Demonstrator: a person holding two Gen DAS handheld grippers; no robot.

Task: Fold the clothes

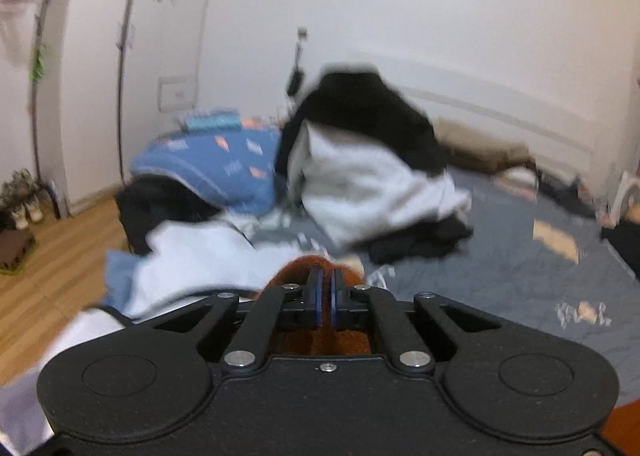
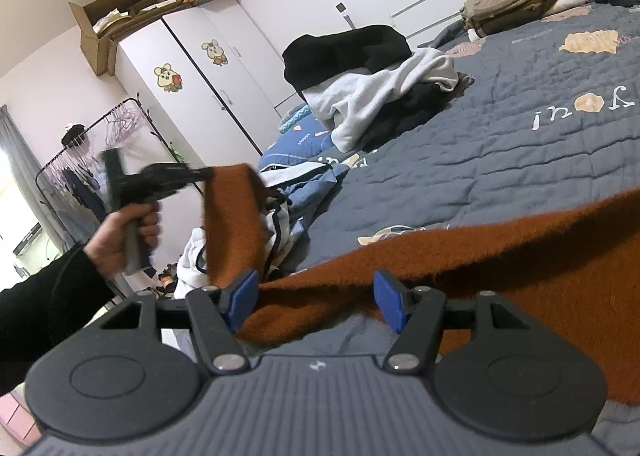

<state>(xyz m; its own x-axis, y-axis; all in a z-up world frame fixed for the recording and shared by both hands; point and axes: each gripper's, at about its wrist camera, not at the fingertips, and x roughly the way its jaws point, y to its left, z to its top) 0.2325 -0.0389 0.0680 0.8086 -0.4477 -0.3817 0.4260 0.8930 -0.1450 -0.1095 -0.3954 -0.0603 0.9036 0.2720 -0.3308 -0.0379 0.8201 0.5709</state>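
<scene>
The rust garment (image 2: 500, 252) lies across the near edge of the bed (image 2: 500, 160), one corner lifted clear at the left. That corner hangs from the left gripper (image 2: 208, 174), whose pads are pressed together on the cloth, judged a hold for drawing the corner over as a fold. The right gripper (image 2: 316, 302) stands spread just over the garment's near hem, pinching nothing; it looks placed to take the hem next. The pile (image 2: 372, 92) of unfolded clothes sits well apart toward the bed's far left edge, leaving bare quilt for folding.
</scene>
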